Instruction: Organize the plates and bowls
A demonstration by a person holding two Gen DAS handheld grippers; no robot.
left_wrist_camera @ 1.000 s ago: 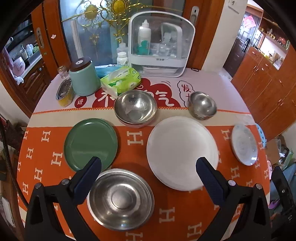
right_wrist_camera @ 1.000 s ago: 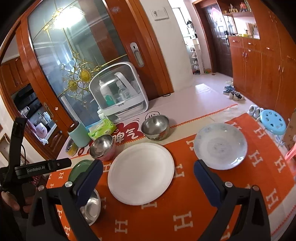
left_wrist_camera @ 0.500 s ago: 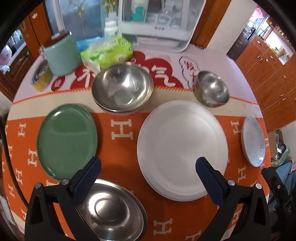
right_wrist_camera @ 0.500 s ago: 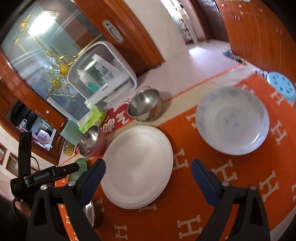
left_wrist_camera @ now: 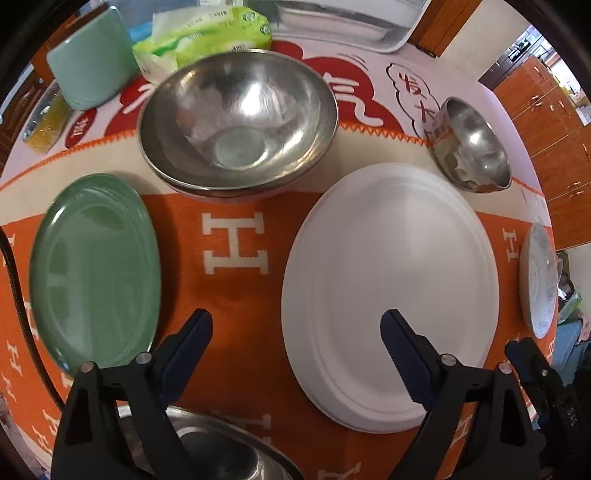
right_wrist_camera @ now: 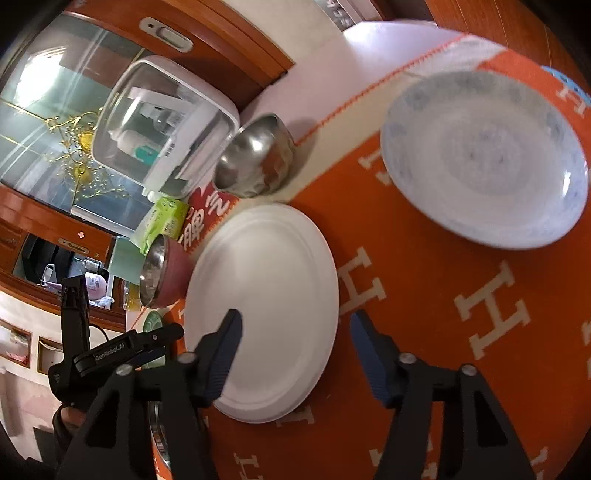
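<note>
My left gripper (left_wrist_camera: 295, 332) is open and empty, low over the orange cloth between the green plate (left_wrist_camera: 96, 266) and the large white plate (left_wrist_camera: 391, 291). A stack of large steel bowls (left_wrist_camera: 240, 118) sits ahead, a small steel bowl (left_wrist_camera: 471, 147) at the right, a wide steel bowl (left_wrist_camera: 229, 454) under the gripper. My right gripper (right_wrist_camera: 295, 332) is open and empty over the white plate's (right_wrist_camera: 266, 302) right edge. The blue-patterned plate (right_wrist_camera: 487, 155) lies to its right, the small steel bowl (right_wrist_camera: 255, 158) behind. The left gripper (right_wrist_camera: 110, 354) shows at the left.
At the table's back stand a white lidded rack (right_wrist_camera: 162, 125), a green tissue pack (left_wrist_camera: 199, 33), a mint canister (left_wrist_camera: 88, 66) and a small jar (left_wrist_camera: 44, 125). Wooden doors and cabinets (left_wrist_camera: 554, 110) surround the round table. The blue-patterned plate (left_wrist_camera: 539, 280) lies near the right edge.
Both grippers have dropped lower and moved forward over the table. The left one passed over the wide steel bowl; the right one tilted and closed in on the white plate's edge.
</note>
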